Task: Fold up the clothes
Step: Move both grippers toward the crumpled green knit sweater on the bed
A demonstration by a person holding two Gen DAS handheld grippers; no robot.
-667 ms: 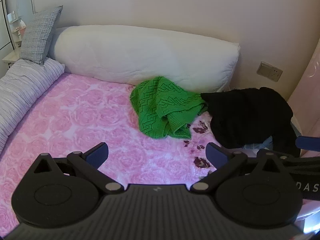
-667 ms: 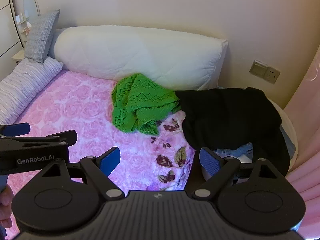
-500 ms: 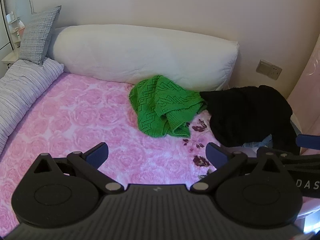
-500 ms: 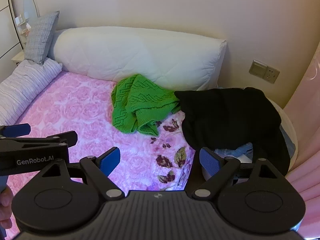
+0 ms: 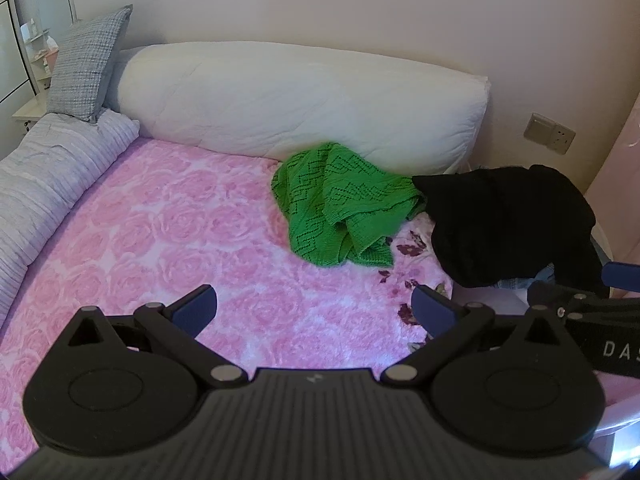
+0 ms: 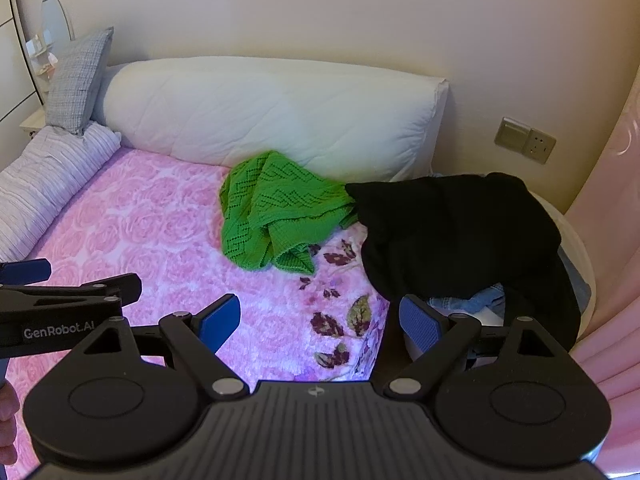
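A crumpled green knit sweater [image 5: 340, 204] lies on the pink rose blanket [image 5: 168, 232], just in front of the long white bolster; it also shows in the right wrist view [image 6: 276, 216]. A black garment [image 5: 508, 220] is heaped to its right, over a white basket, and shows in the right wrist view [image 6: 452, 232]. My left gripper [image 5: 314, 308] is open and empty, held above the blanket short of the sweater. My right gripper [image 6: 320, 320] is open and empty, near the black garment's lower edge. Each gripper appears at the edge of the other's view.
A long white bolster [image 5: 296, 100] runs along the wall. A grey cushion [image 5: 88, 68] and a striped lilac roll [image 5: 44, 180] line the left side. Blue denim [image 6: 468, 300] shows under the black garment. A wall socket [image 6: 524, 140] and a pink curtain [image 6: 608, 240] are at the right.
Both grippers have shifted very slightly; the clothes have not moved and both grippers stay open.
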